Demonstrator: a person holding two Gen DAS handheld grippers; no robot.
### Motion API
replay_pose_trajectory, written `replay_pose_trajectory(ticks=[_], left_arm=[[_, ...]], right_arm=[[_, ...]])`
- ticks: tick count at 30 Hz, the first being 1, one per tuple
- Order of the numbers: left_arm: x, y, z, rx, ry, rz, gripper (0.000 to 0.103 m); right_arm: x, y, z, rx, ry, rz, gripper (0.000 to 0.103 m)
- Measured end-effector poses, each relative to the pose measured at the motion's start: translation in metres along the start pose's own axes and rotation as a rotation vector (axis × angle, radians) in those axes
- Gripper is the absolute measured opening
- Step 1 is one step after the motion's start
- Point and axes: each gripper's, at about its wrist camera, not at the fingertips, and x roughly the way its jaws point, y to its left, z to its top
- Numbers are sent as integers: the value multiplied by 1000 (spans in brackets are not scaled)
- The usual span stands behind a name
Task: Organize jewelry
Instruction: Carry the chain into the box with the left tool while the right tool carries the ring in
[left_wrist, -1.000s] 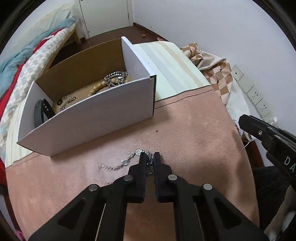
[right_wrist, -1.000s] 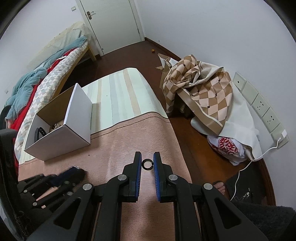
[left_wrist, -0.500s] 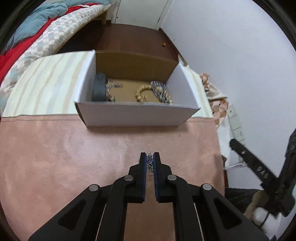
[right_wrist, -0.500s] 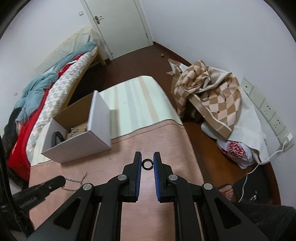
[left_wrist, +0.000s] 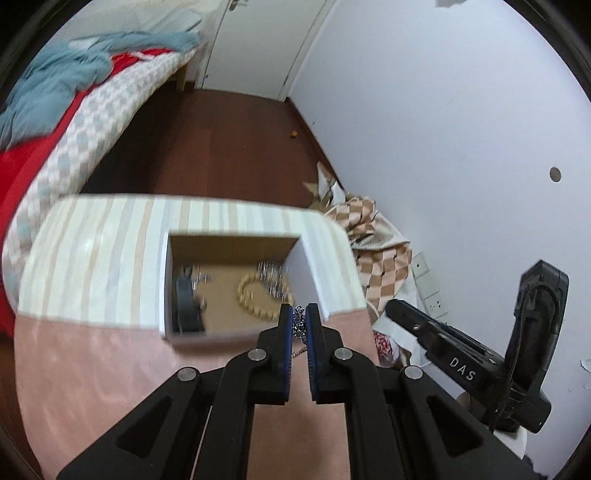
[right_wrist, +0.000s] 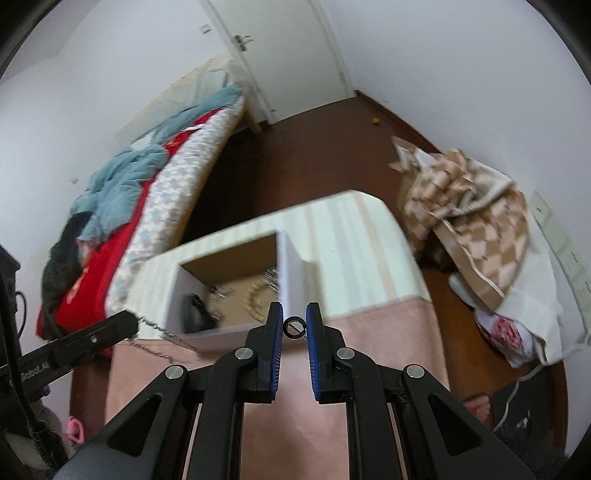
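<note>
Bed: lies along the left wall, piled with a red cover and a crumpled blue-grey blanket.
Table: covered near the cameras with a pink cloth, and farther off with a pale striped cloth.
Checkered cloth: brown and cream, heaped on the floor to the right of the table.
Box: white outside, brown cardboard inside, open at the top; it stands on the table where the pink and striped cloths meet.
Box contents: a ring of tan beads, a bunched silver chain bracelet at the right wall, a dark band at the left wall and some small silvery pieces, blurred.
Left gripper: its blue-padded fingers are pressed onto a silver chain, held above the near right corner of the box.
Silver chain: fine and glittering, bunched between the pads; in the right wrist view its free length trails down from the fingertip across the box front to the pink cloth.
Right gripper: pinches a small dark ring from both sides, held in the air before the box.
Ring: thin, round, black, standing upright between the blue pads.
</note>
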Motion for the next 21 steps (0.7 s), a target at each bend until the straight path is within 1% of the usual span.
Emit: replay_pose_trajectory(ticks=[2,4,6,8,12,15,16,18,20,21], left_arm=[[4,0,19,25,-4,13,4],[13,5,32,26,2,24,4],[28,15,45,21,32,33,4],[45,27,54,12,58,58,4],[69,45,62,-10,118,90,5],[80,54,66,-24,150,164,7],[83,58,68,-35,161,174,7],[86,64,70,-60,169,172,8],[86,68,72,-78,175,201,9],[87,71,73,-86,178,215,11]], right_arm=[[9,10,16,-28,22,21,13],[26,19,33,-59,64,38,13],[44,24,44,-74,114,49,13],[66,27,52,-83,168,53,13],[99,32,59,-104,247,43,13],[117,36,62,-126,294,38,13],[123,38,62,-128,311,41,13],[134,41,64,-126,348,44,14],[142,42,66,-123,375,36,14],[146,43,67,-117,391,33,15]])
